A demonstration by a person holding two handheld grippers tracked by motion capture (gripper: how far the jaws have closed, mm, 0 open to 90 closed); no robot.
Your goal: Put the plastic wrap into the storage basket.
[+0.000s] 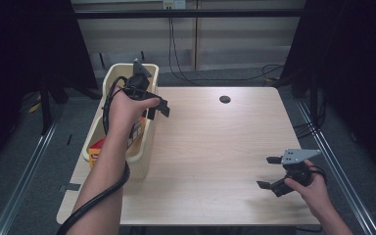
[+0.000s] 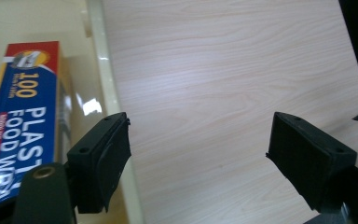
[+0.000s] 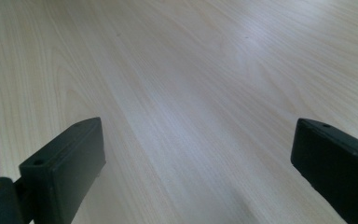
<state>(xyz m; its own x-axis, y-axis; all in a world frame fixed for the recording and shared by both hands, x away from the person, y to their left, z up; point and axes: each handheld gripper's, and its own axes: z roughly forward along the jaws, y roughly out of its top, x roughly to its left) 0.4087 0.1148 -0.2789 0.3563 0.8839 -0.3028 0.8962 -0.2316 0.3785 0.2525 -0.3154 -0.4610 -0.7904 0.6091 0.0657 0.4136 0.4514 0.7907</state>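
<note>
Food wrap box (image 2: 21,121) lies in the cream bin (image 1: 108,81) at the table's left edge, clear of both tools; I see the left tool (image 1: 157,108) held above the bin's inner rim, jaws well apart with nothing between them; in the left gripper view the box sits just left of the left jaw, bin rim (image 2: 107,93) running under that jaw, bare table (image 2: 223,84) between the jaws; right tool (image 1: 272,172) near the table's front right corner, low over the wood, jaws wide and empty; dark round hole (image 1: 224,99) in the table top at the far side.
</note>
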